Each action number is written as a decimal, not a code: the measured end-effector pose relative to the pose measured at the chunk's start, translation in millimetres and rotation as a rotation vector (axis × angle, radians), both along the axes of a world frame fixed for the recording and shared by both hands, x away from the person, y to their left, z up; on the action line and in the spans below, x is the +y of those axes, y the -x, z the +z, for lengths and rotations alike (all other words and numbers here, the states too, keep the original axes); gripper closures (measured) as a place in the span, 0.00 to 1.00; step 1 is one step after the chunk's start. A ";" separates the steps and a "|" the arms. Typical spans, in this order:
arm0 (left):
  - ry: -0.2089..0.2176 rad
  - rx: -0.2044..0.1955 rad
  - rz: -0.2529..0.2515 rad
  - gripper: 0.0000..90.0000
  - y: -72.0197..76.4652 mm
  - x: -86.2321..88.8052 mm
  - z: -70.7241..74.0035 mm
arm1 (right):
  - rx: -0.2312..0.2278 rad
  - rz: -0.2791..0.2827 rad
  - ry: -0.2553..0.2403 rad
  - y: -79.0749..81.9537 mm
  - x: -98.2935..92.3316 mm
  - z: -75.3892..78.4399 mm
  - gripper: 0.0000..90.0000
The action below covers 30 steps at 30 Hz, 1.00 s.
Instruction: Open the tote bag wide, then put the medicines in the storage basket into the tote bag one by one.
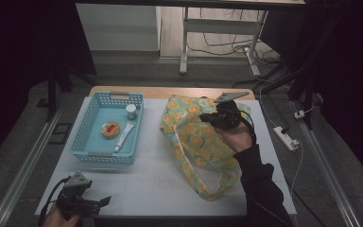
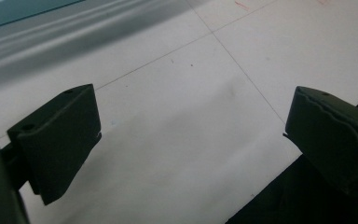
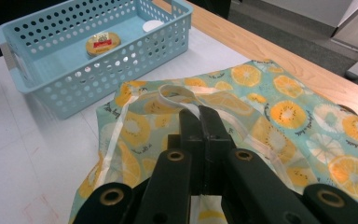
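The right claw (image 3: 199, 114) was pinching the fruit-print bag (image 1: 196, 142) by its handle strap on the desk (image 1: 146, 182), apparently just opening it, while the left claw (image 1: 105, 200) waited spread, and the basket (image 1: 87, 125) remained full.

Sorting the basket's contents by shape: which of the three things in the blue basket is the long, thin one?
The white tube, lying lengthwise toward the basket's right side. The round yellow tin beside it is flat and disc-shaped, and the small white jar behind it is short and round.
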State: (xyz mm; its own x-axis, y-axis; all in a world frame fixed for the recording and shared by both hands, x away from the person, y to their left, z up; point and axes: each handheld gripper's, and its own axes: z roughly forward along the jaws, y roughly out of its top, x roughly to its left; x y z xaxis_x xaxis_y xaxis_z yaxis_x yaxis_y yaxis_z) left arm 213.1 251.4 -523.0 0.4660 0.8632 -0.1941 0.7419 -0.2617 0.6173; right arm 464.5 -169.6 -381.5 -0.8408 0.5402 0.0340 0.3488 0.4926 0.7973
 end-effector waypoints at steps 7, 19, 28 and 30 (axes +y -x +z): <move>0.007 0.002 0.003 0.04 -0.2 1.3 -0.1 | -0.012 -0.003 -0.027 1.3 -4.9 1.6 0.99; 0.023 0.001 0.013 0.02 -0.1 3.0 0.2 | -0.019 -0.009 -0.050 -1.1 -13.2 -1.8 0.99; 0.047 -0.014 0.023 0.01 1.2 6.0 1.7 | -0.017 -0.003 -0.033 0.1 -12.4 -6.1 0.99; 0.062 -0.015 0.024 0.00 1.4 7.1 2.7 | -0.017 0.000 -0.029 0.6 -11.9 -7.2 0.99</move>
